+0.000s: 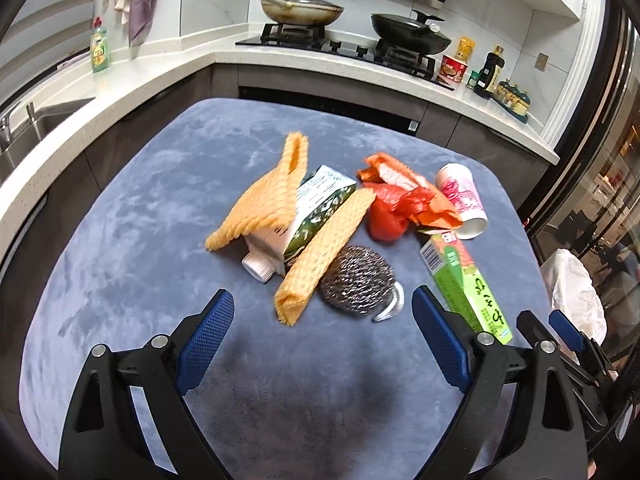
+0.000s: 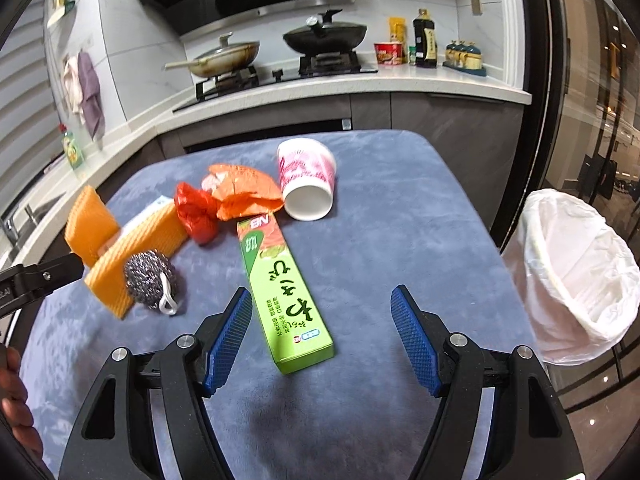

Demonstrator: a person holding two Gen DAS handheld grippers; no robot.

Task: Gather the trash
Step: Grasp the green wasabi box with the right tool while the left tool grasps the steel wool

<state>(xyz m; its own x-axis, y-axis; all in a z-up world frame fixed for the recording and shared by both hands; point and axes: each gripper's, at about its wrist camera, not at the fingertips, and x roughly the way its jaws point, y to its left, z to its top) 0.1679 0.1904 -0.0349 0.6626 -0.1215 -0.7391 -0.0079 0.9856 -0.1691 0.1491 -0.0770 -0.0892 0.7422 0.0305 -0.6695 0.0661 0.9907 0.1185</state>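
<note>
Trash lies on a blue-grey mat. In the left wrist view there are two orange foam nets, a milk carton, a steel scourer, red and orange plastic bags, a pink paper cup and a green box. My left gripper is open, just short of the scourer. My right gripper is open, with the near end of the green box between its fingers. The cup, bags, scourer and nets lie beyond.
A bin with a white liner stands right of the table, also in the left wrist view. Behind is a kitchen counter with a hob, two pans and bottles. A sink is at far left.
</note>
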